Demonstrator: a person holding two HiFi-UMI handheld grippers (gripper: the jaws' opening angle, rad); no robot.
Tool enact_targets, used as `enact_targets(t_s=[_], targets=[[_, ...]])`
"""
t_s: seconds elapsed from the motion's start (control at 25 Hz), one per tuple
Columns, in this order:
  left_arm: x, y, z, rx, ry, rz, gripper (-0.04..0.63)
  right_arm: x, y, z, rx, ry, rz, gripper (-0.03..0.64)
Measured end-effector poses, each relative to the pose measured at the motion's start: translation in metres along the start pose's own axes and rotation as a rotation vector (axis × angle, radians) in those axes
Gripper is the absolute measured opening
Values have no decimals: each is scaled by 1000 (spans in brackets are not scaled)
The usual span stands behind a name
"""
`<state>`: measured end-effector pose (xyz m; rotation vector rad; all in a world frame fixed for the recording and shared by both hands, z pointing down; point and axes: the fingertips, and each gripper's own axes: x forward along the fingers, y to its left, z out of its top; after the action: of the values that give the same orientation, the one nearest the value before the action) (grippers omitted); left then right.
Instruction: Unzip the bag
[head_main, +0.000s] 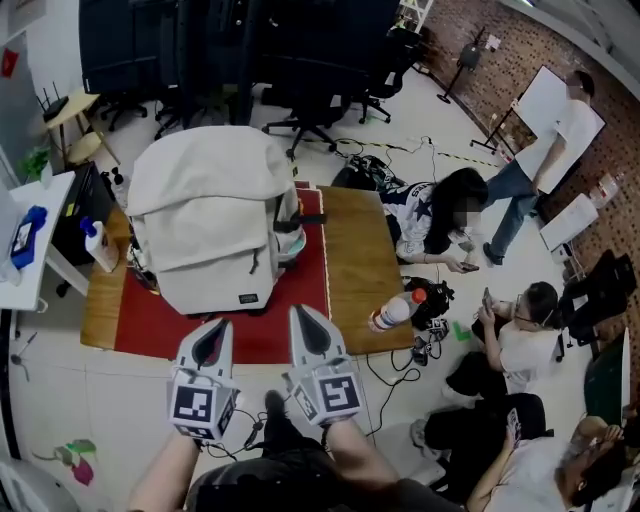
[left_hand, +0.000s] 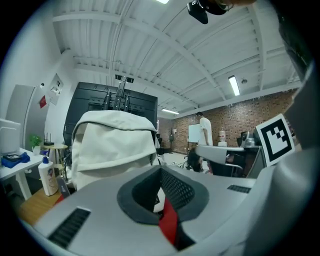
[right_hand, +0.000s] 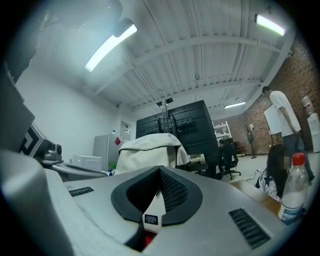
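Note:
A cream backpack (head_main: 210, 215) stands upright on a red mat (head_main: 150, 325) on the wooden table (head_main: 355, 260). Its flap is down and a small dark label faces me. Both grippers hover at the table's near edge, in front of the bag and apart from it. My left gripper (head_main: 218, 325) is shut with nothing in it, and my right gripper (head_main: 300, 312) is shut and empty beside it. In the left gripper view the backpack (left_hand: 115, 145) rises beyond the closed left gripper (left_hand: 161, 169). The right gripper view shows the backpack (right_hand: 150, 152) past the closed right gripper (right_hand: 160, 169).
A plastic bottle with a red cap (head_main: 392, 312) lies at the table's right front corner. A white bottle with a blue top (head_main: 100, 245) stands at the left edge. Several people (head_main: 520, 330) sit on the floor at the right. Office chairs (head_main: 300, 110) stand behind the table.

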<state>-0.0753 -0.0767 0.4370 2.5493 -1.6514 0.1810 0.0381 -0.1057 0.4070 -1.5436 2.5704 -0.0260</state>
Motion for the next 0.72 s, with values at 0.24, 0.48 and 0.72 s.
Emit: enact_targets(t_s=[0.24, 0.48, 0.72], targets=[[56, 1, 3, 8, 18, 14, 35, 38, -33, -6, 9, 10, 33, 18], [109, 5, -2, -3, 33, 56, 38, 67, -68, -12, 4, 25, 62, 18], [151, 7, -5, -2, 57, 80, 87, 92, -92, -26, 20, 46, 103, 18]])
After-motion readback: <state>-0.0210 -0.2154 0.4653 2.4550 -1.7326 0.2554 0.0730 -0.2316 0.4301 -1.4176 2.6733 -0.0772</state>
